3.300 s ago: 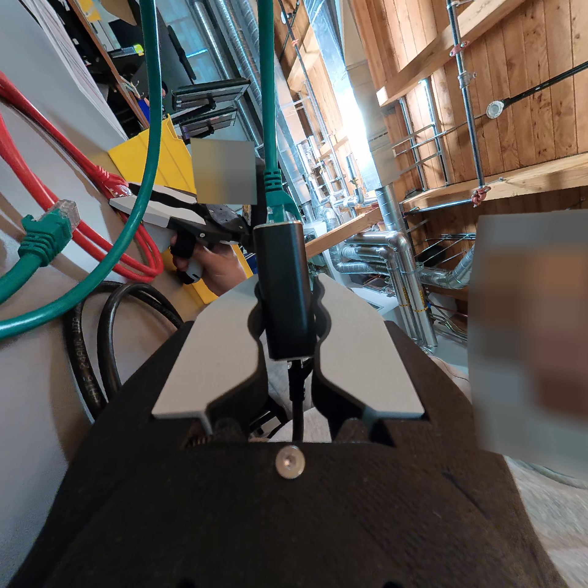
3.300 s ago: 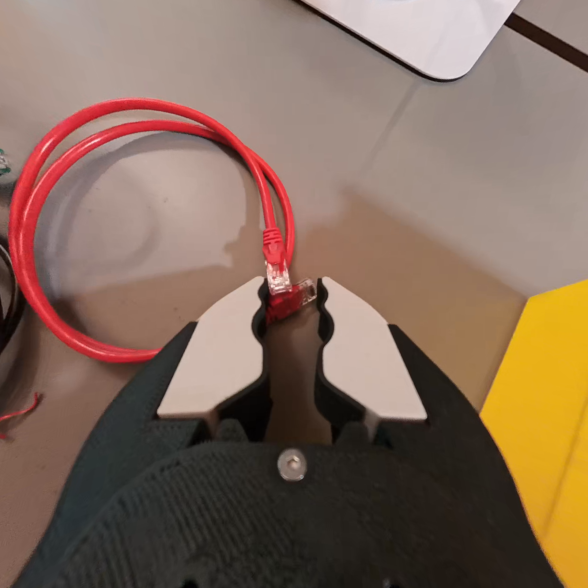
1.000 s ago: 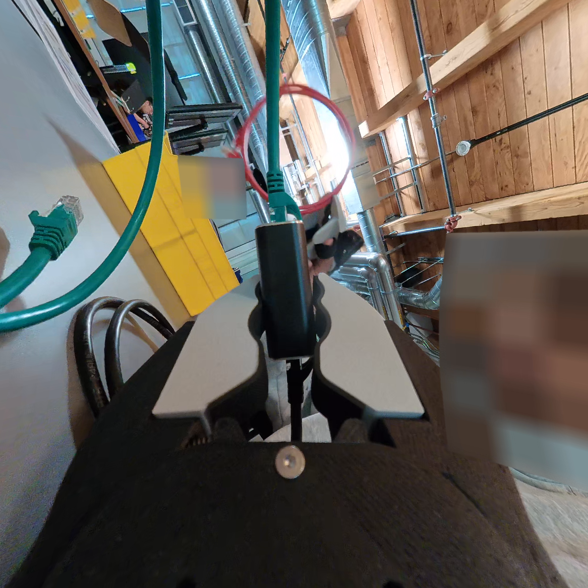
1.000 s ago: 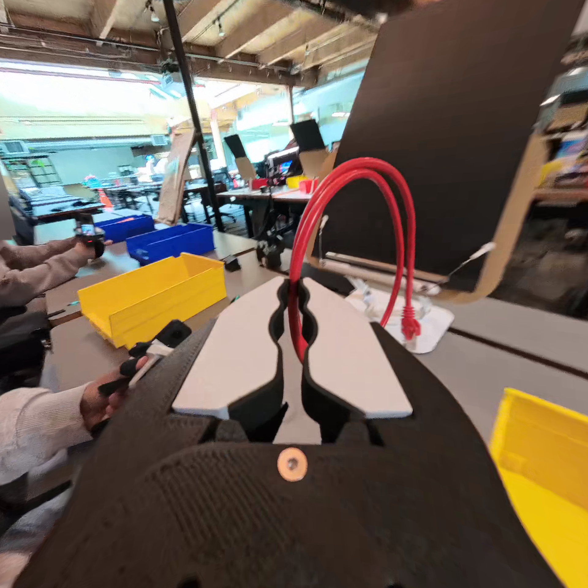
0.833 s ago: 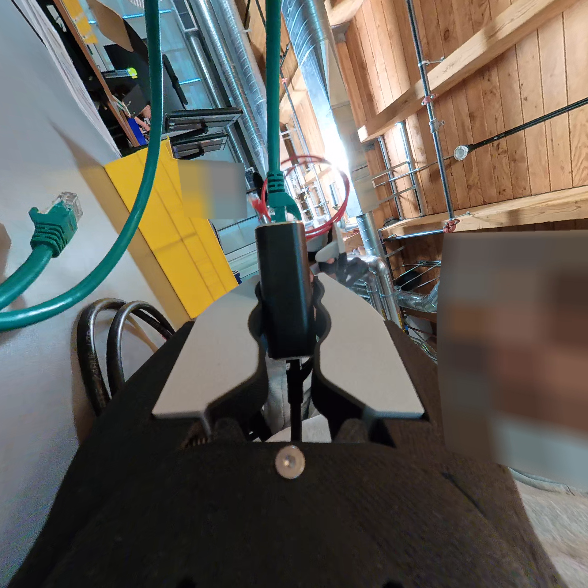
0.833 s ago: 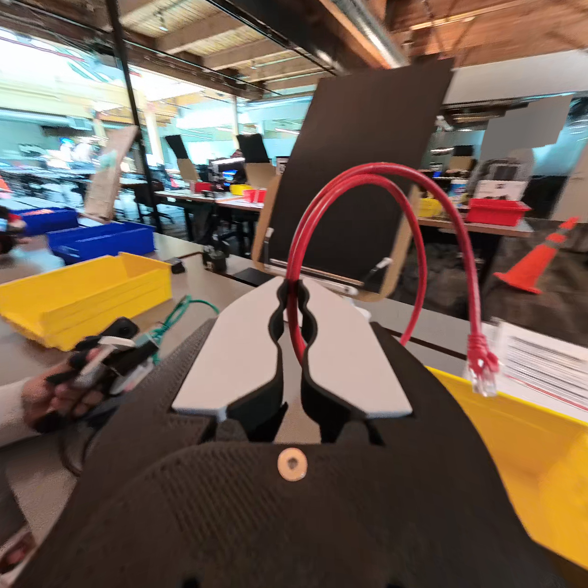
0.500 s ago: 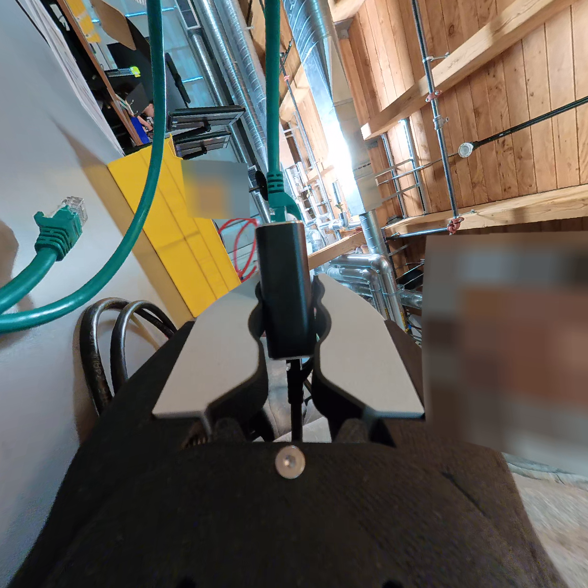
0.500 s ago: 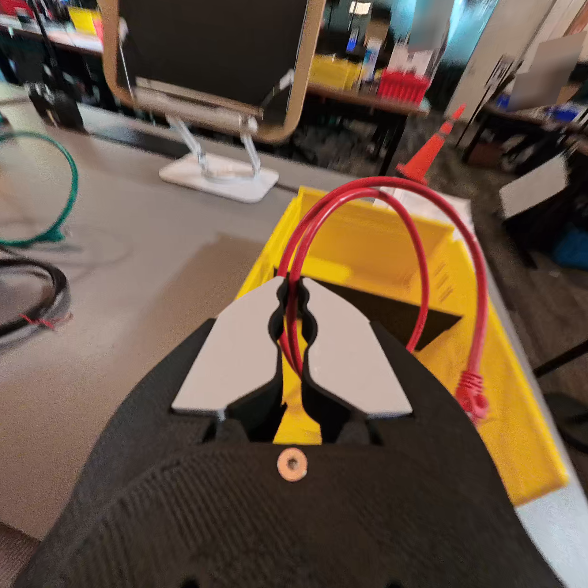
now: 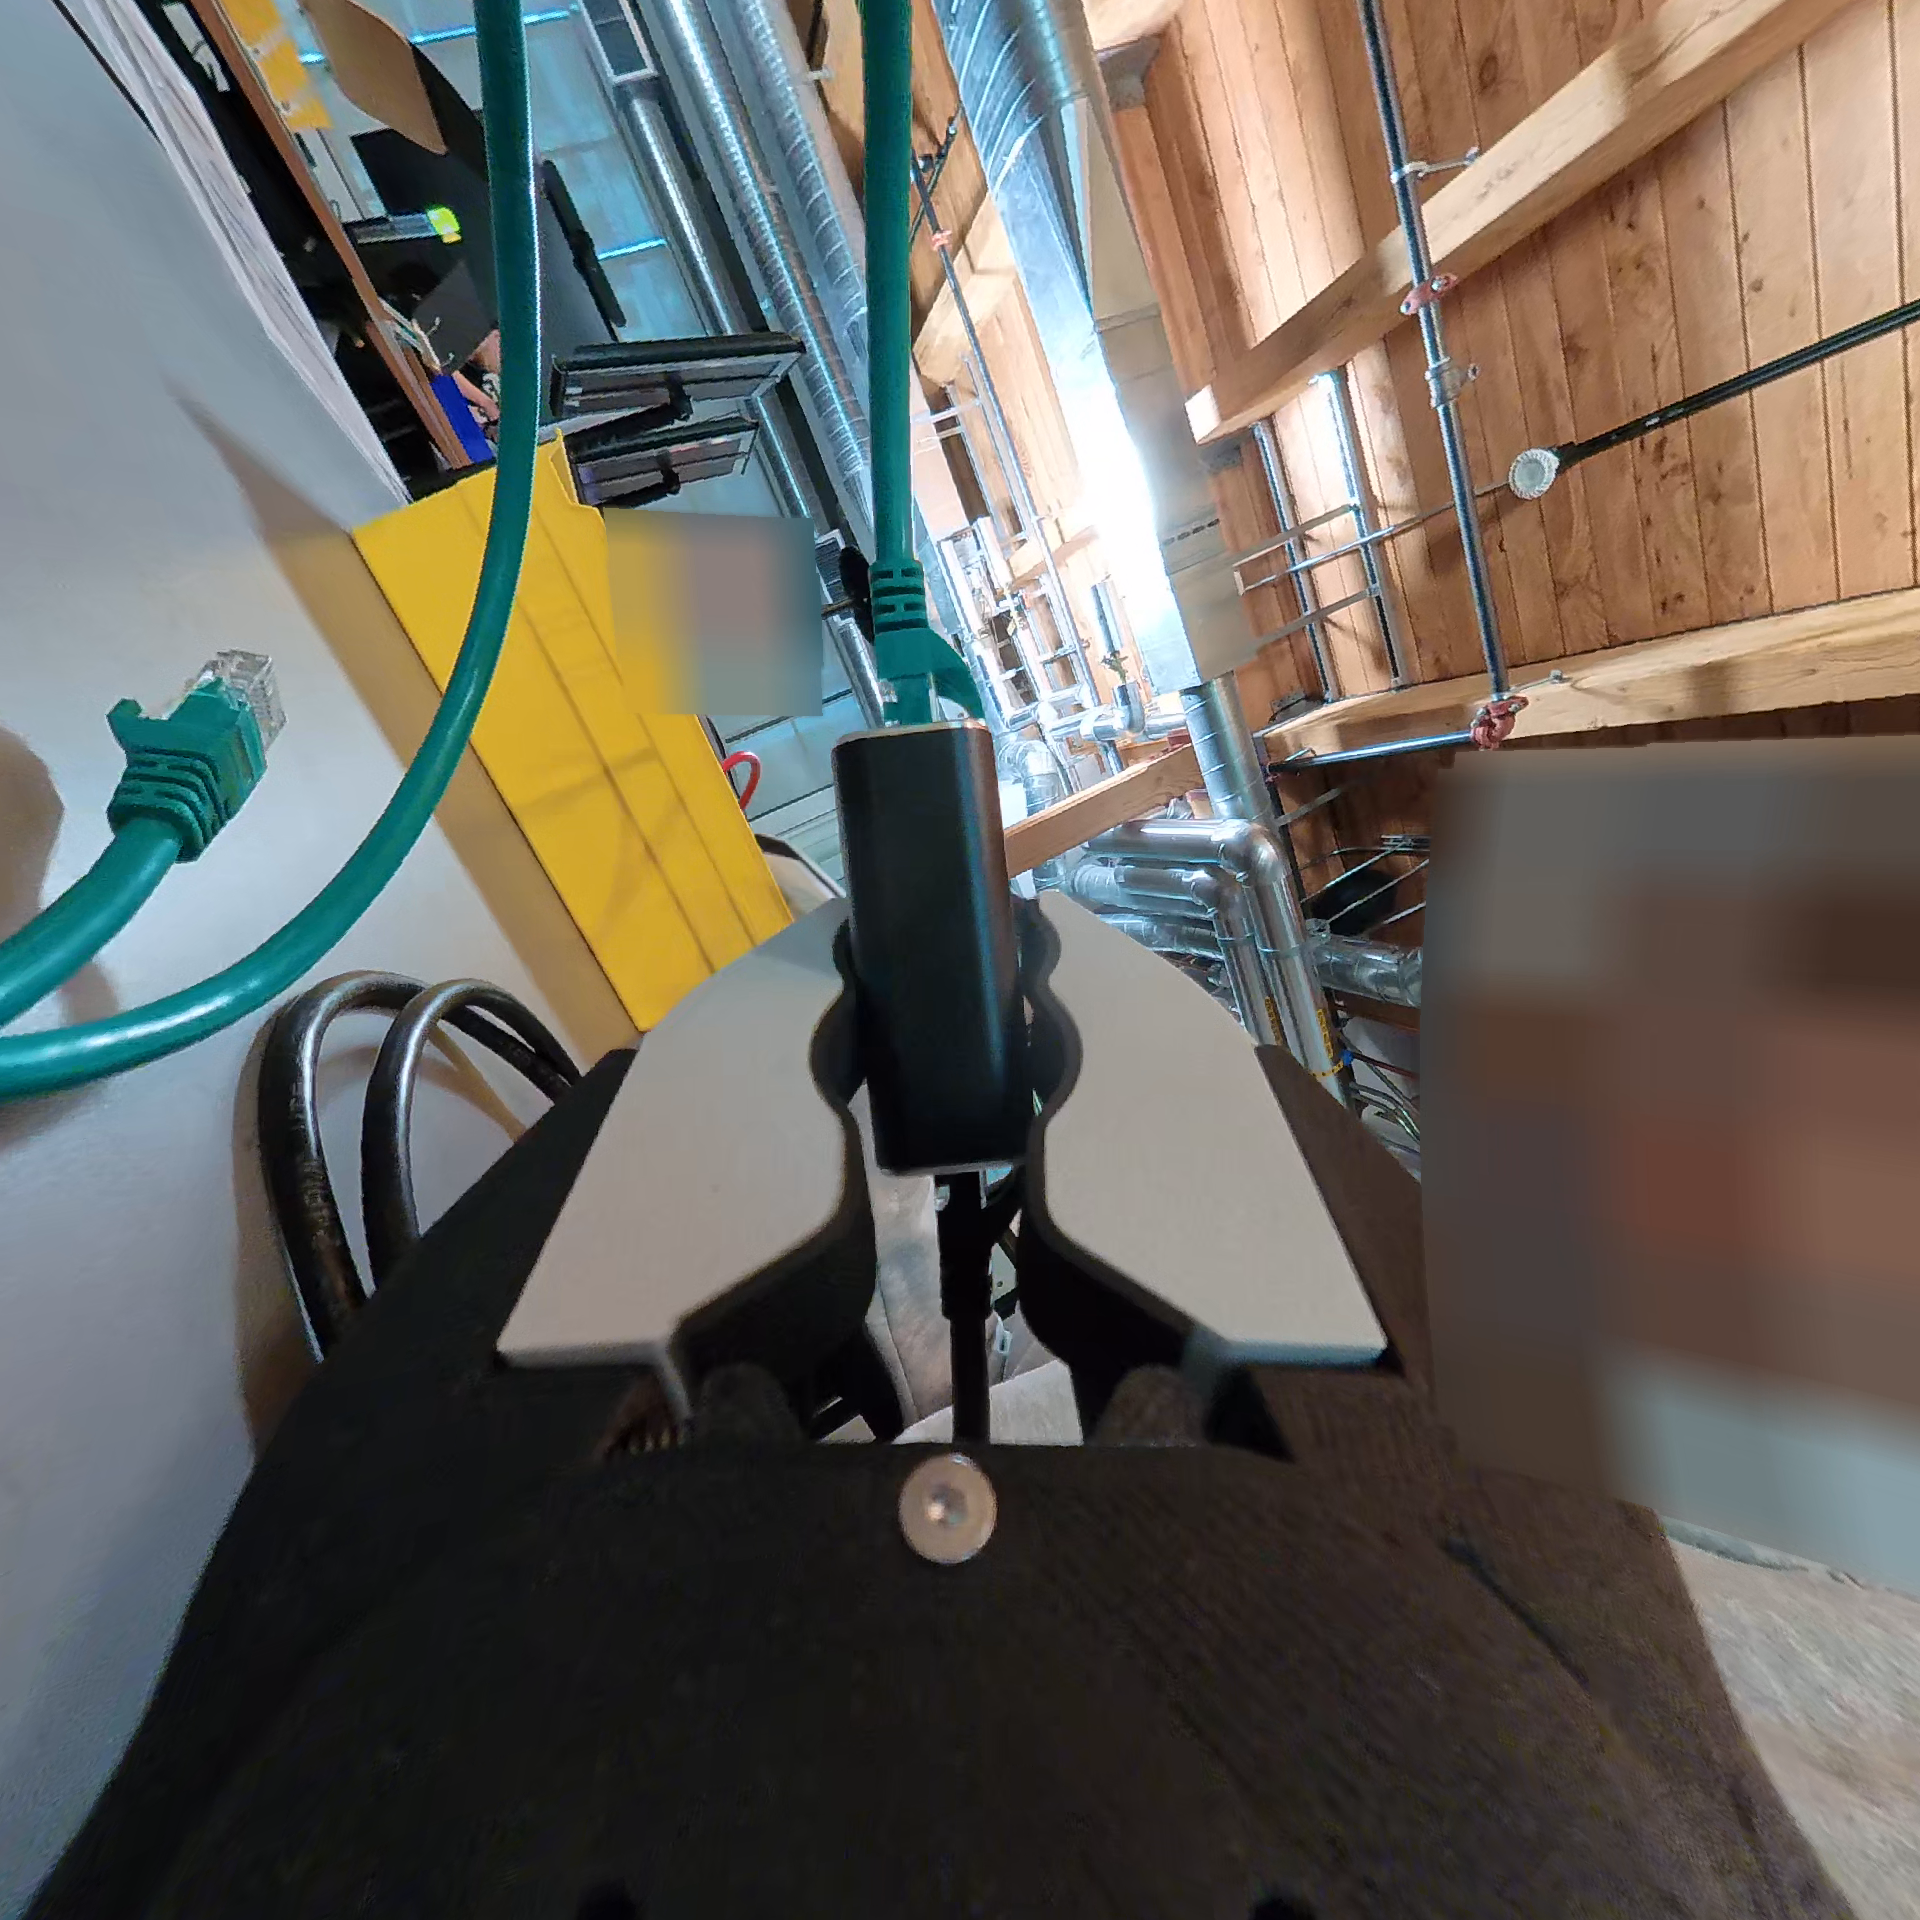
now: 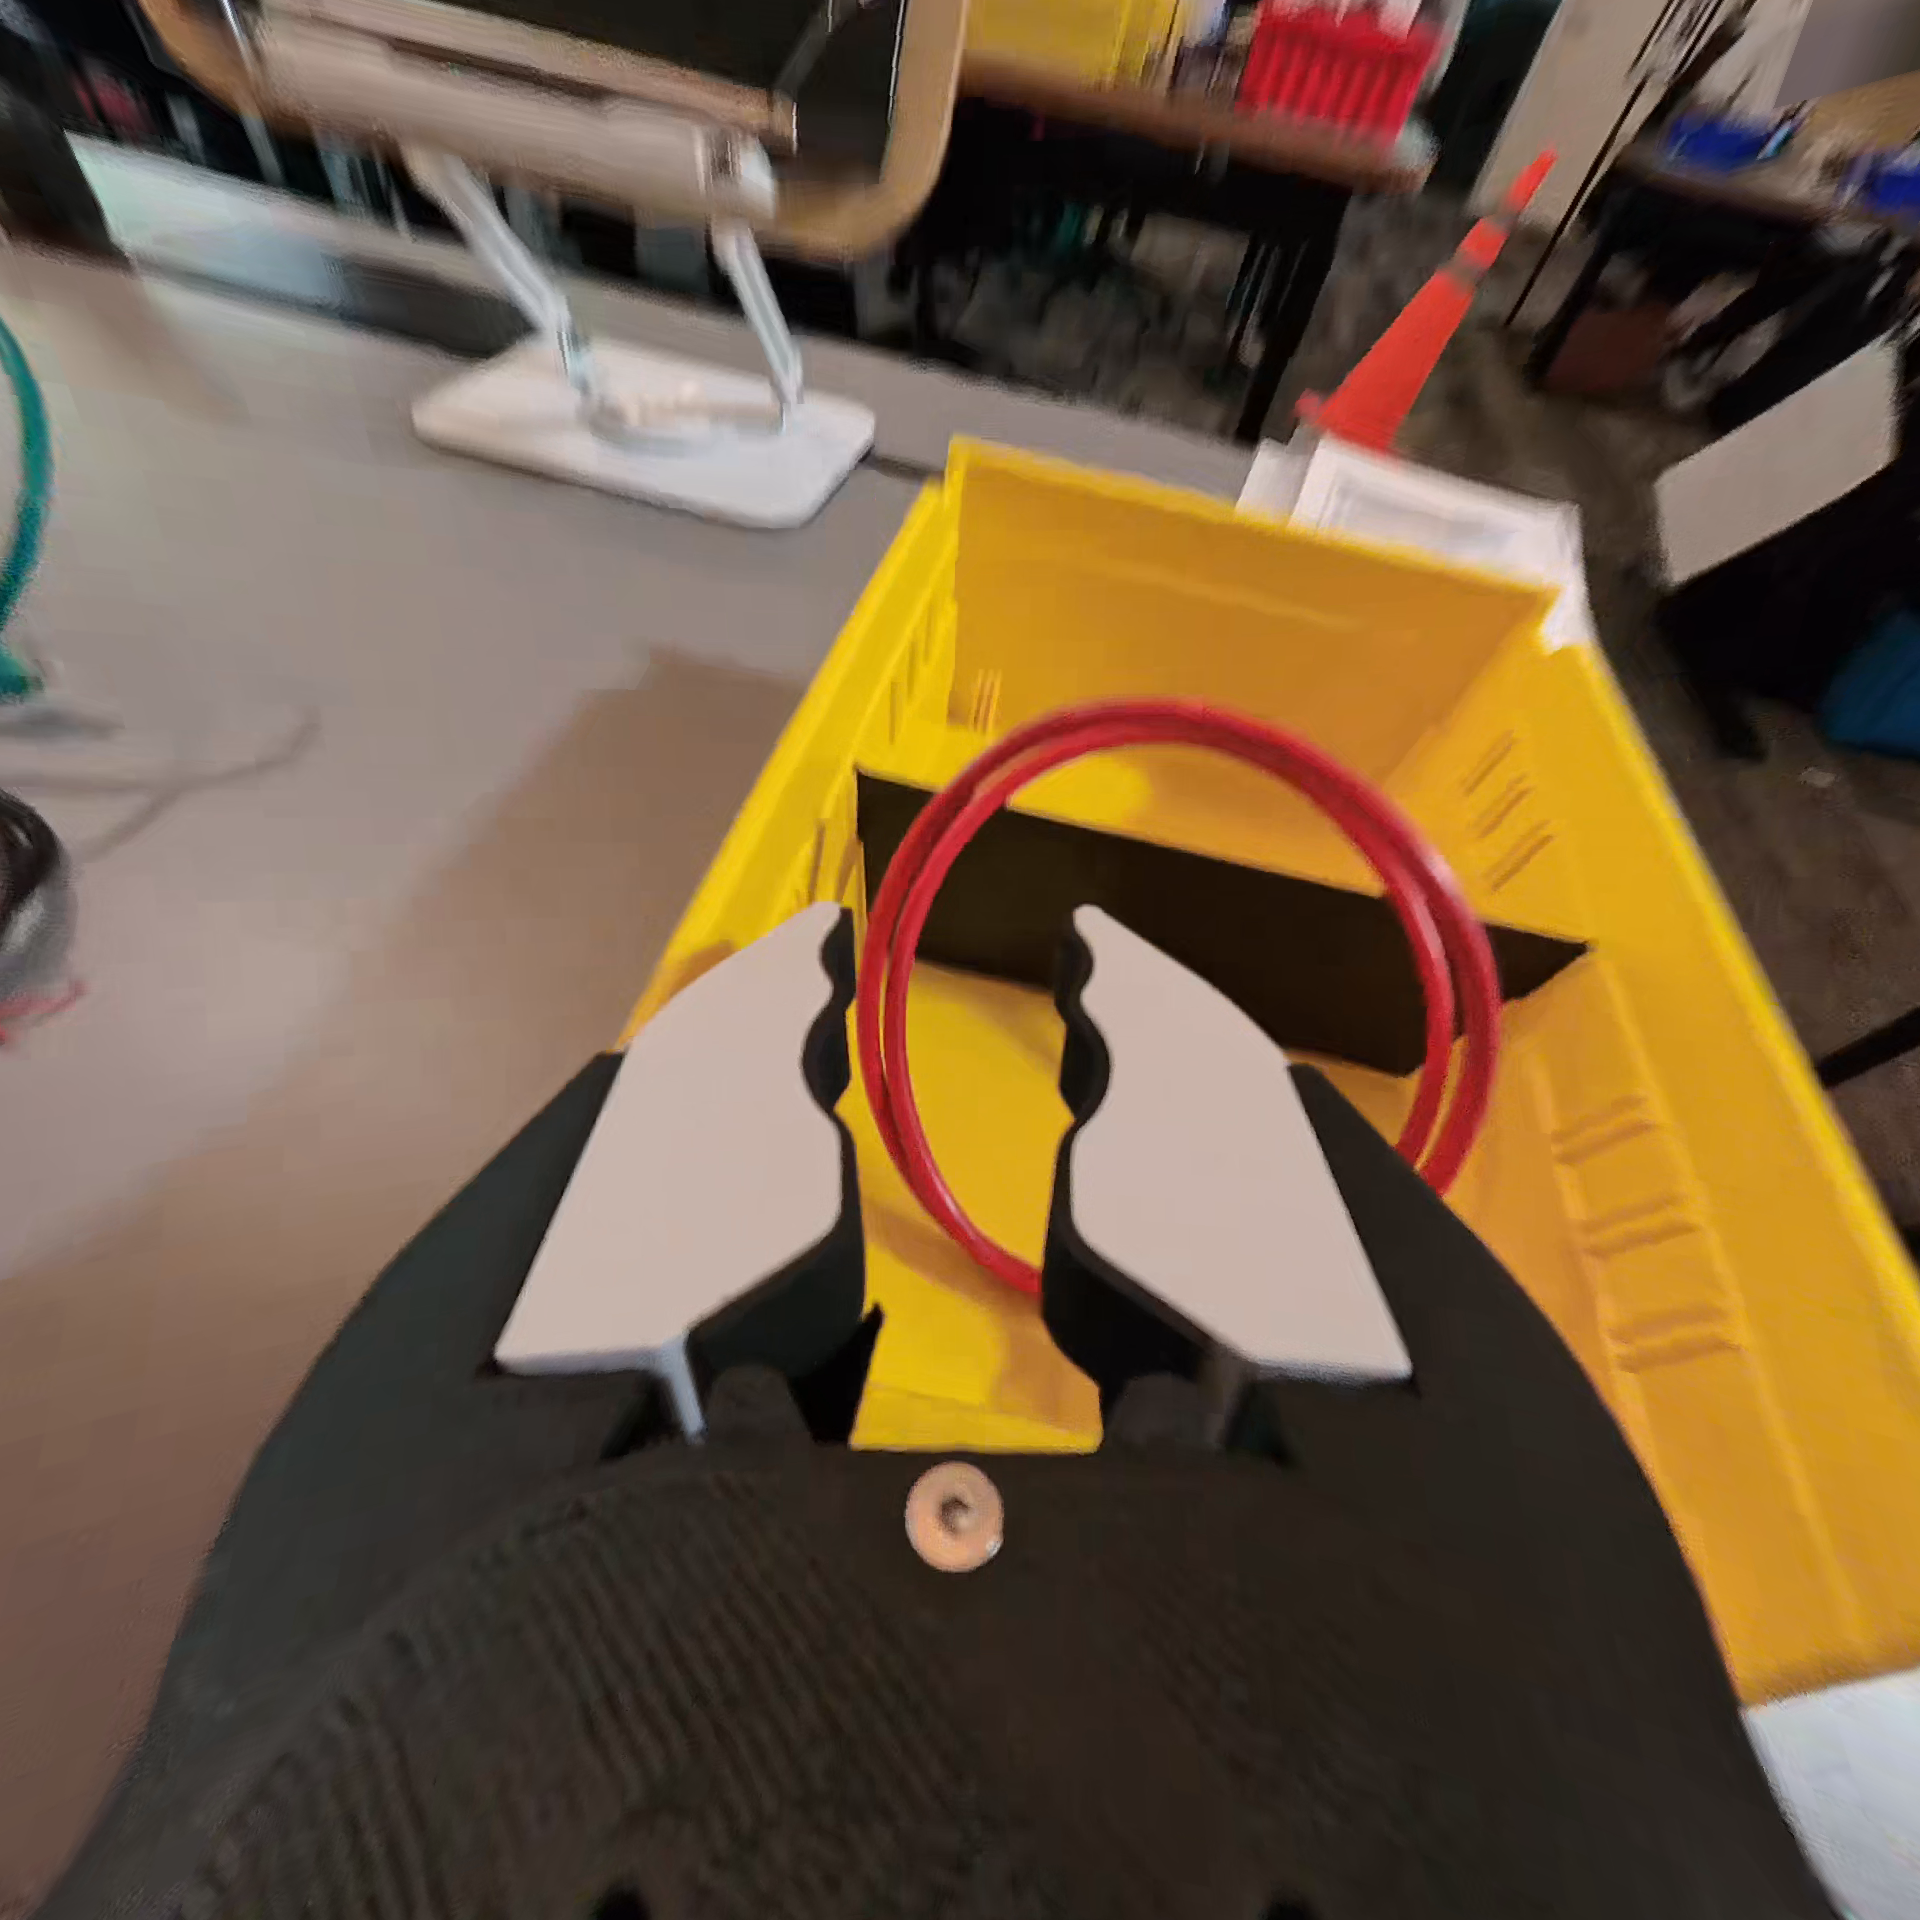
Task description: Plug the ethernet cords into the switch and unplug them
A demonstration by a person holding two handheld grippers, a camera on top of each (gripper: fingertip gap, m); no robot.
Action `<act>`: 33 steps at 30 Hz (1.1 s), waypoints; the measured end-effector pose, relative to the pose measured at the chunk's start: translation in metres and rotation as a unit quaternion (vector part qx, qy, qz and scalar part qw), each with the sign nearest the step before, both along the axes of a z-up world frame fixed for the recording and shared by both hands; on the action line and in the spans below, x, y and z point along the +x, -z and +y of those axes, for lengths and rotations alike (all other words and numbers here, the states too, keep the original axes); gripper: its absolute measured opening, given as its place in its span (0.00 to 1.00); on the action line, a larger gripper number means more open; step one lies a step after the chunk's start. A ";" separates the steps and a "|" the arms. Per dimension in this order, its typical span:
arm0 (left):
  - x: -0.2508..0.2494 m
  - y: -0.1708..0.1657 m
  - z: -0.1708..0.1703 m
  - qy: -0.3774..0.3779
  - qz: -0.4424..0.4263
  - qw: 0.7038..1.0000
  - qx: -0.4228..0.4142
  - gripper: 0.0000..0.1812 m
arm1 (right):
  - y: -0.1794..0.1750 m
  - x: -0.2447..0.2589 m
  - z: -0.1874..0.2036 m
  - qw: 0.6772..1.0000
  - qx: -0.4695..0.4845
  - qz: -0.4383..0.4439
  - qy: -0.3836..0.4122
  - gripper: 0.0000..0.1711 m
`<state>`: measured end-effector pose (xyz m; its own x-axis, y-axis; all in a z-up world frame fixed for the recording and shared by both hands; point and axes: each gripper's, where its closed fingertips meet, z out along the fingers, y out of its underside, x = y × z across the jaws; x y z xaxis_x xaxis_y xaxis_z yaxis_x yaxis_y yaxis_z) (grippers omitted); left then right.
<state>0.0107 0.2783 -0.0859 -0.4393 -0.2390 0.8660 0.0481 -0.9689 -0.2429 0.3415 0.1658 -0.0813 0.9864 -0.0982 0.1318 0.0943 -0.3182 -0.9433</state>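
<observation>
Two grippers work at the grey table; the left gripper has its jaws clamped on a small black switch, a green ethernet cord plugged into its far end, the cord's loose plug hanging clear to the left; the right gripper hovers over a yellow bin at the table's right edge, jaws parted, a coiled red ethernet cord lying free between them inside the bin
</observation>
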 end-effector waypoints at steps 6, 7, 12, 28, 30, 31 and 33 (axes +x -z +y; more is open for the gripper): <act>0.005 0.001 -0.004 0.005 0.011 1.000 0.014 0.15 | -0.073 -0.071 -0.007 0.975 0.205 0.014 -0.085 0.14; 0.007 0.001 -0.006 0.007 0.017 1.000 0.023 0.15 | -0.075 -0.091 -0.005 0.970 0.216 0.017 -0.112 0.13; 0.020 0.003 -0.023 0.027 0.057 0.994 0.093 0.15 | -0.031 -0.196 0.019 0.957 0.132 0.006 -0.256 0.13; 0.042 0.016 -0.062 0.066 0.136 0.952 0.265 0.16 | -0.011 -0.280 0.077 0.815 0.075 0.318 -0.479 0.15; 0.044 0.020 -0.066 0.069 0.150 0.944 0.287 0.16 | -0.010 -0.288 0.073 0.797 0.066 0.338 -0.496 0.17; 0.044 0.022 -0.067 0.068 0.157 0.939 0.298 0.16 | -0.010 -0.290 0.071 0.794 0.066 0.344 -0.498 0.17; 0.045 0.023 -0.068 0.064 0.163 0.934 0.312 0.17 | -0.011 -0.292 0.069 0.789 0.066 0.353 -0.499 0.17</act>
<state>0.0553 0.2107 -0.1084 -0.2368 -0.7057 0.6677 -0.2336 -0.6258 -0.7442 0.0495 0.2346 -0.0699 0.4039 0.8063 -0.4321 -0.3280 -0.3132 -0.8912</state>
